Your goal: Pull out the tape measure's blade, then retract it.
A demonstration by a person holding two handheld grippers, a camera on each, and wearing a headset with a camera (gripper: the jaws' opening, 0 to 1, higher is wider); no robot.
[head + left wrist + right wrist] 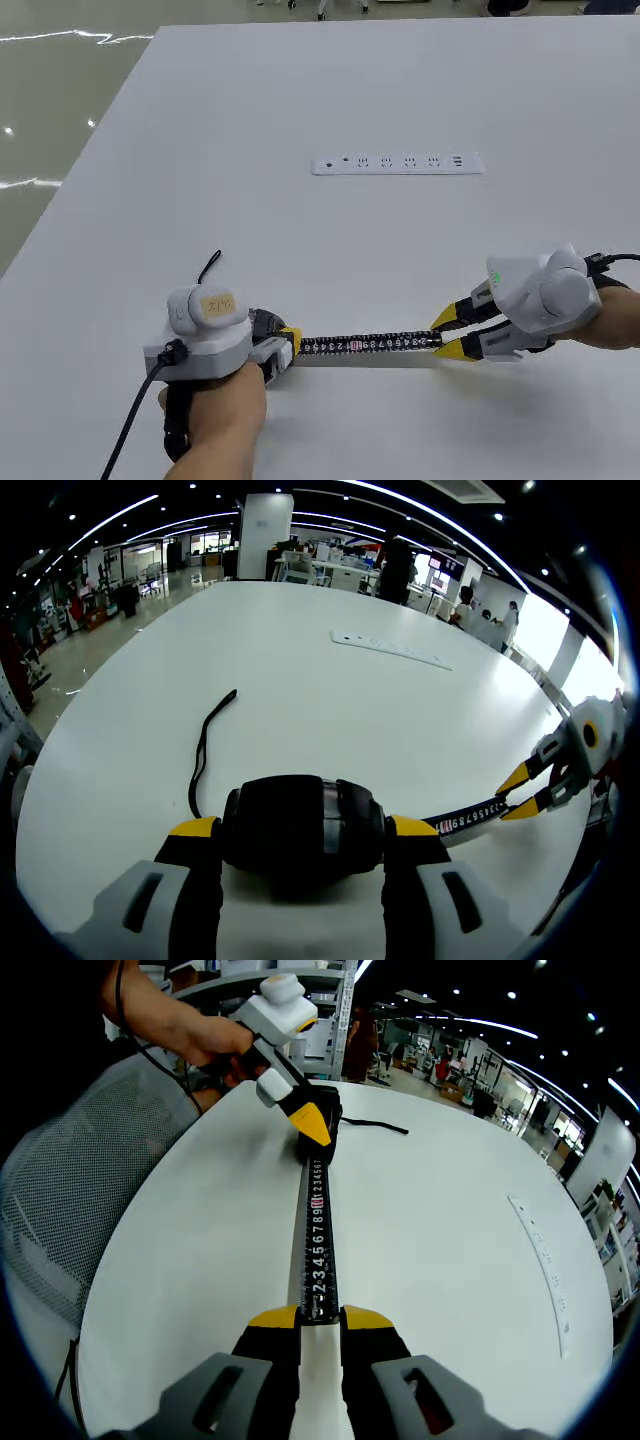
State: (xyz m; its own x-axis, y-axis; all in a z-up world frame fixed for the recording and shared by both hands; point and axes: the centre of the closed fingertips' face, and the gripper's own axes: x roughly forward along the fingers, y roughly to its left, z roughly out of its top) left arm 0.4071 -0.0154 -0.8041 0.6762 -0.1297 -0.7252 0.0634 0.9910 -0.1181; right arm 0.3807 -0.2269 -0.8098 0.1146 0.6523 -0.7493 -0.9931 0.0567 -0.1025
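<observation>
A black tape measure case point(303, 823) sits on the white table, clamped between the yellow-tipped fingers of my left gripper point(303, 827). The case point(268, 327) also shows at the lower left of the head view, under the left gripper point(280, 345). Its black blade point(370, 343) with white numbers stretches to the right. My right gripper point(447, 333) is shut on the blade's end. In the right gripper view the blade point(318, 1250) runs from the right gripper point(320, 1315) up to the case point(325, 1110). A black wrist strap point(203, 742) trails from the case.
A white power strip point(397, 163) lies flat near the table's middle, beyond the grippers. The table's left edge point(70, 170) borders a shiny floor. A black cable point(135, 420) hangs from the left gripper. People and shelving stand in the background of the gripper views.
</observation>
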